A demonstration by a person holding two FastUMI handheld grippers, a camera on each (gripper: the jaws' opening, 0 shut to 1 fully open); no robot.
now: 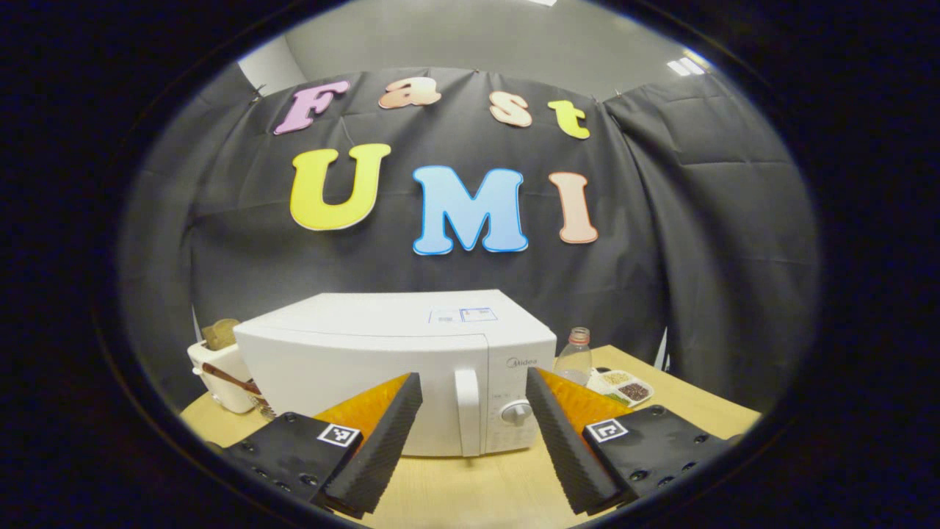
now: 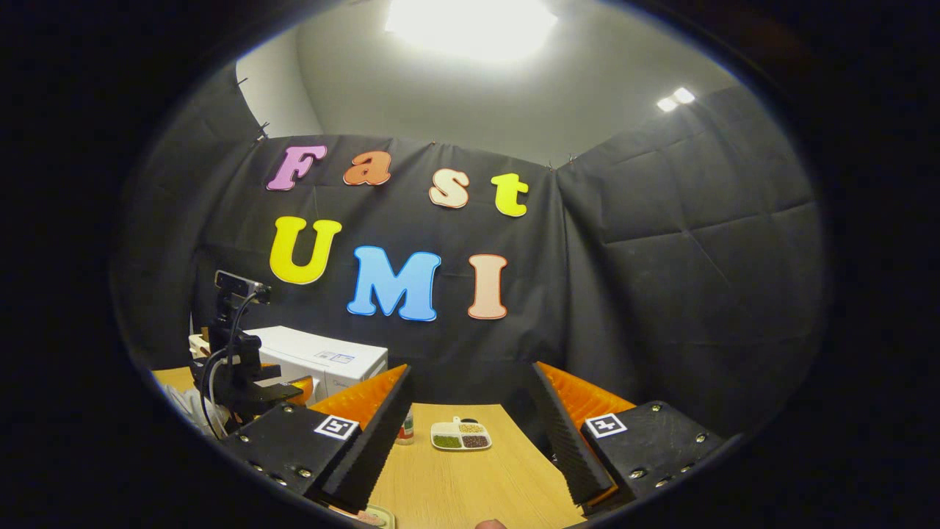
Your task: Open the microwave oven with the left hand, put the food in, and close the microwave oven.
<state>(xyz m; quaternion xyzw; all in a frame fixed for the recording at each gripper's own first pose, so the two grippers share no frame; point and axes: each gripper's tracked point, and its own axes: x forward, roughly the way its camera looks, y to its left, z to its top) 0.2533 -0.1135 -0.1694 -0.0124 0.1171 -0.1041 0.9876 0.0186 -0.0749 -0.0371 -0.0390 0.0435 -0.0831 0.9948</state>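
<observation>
The white microwave stands on the wooden table with its door shut; its vertical handle and a round knob face me. My left gripper is open a short way in front of the door, roughly level with the handle, with nothing between its fingers. My right gripper is also open and holds nothing, hanging above the table to the right of the microwave. The left gripper, with its camera and cables, is seen in front of the microwave. A pale plate edge peeks from under the right gripper's left finger.
A clear bottle with a red cap and a small divided dish of grains sit right of the microwave; they appear again as the bottle and dish. A white toaster-like box with bread stands left of the microwave.
</observation>
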